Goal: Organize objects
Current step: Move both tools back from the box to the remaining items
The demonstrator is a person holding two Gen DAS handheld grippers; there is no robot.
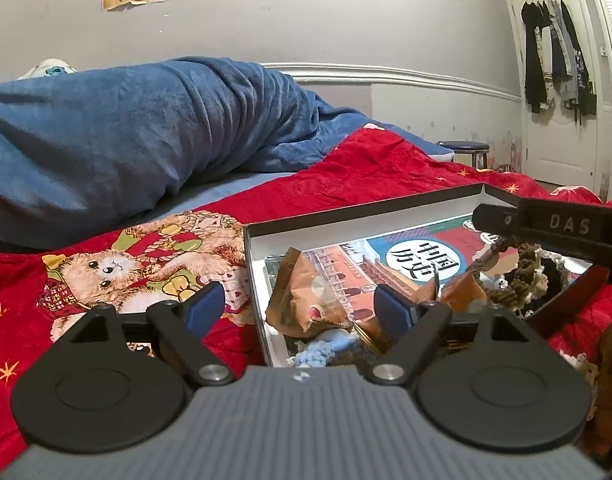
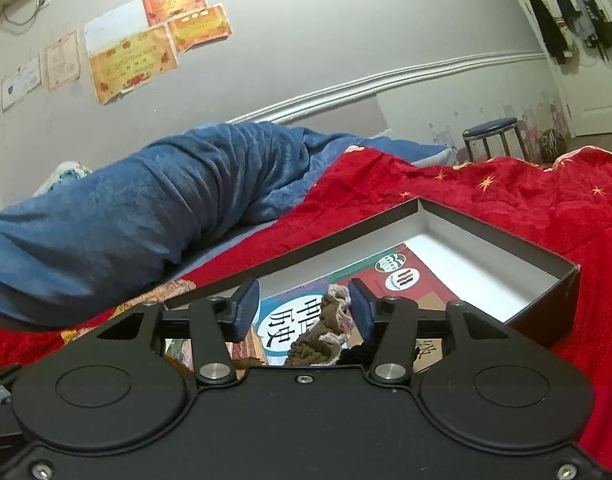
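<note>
We are in a home bedroom. A bed fills the lower half of both views, spread with a red quilt [image 1: 386, 168] printed with a teddy bear, and a rumpled blue fleece blanket [image 1: 145, 120] lies across the left. Paper certificates [image 2: 131, 62] are stuck on the grey wall at the upper left. At the upper right we see clothes on hangers [image 1: 558, 56] over a white door, and a small round stool [image 2: 490, 128] stands beside the bed.
</note>
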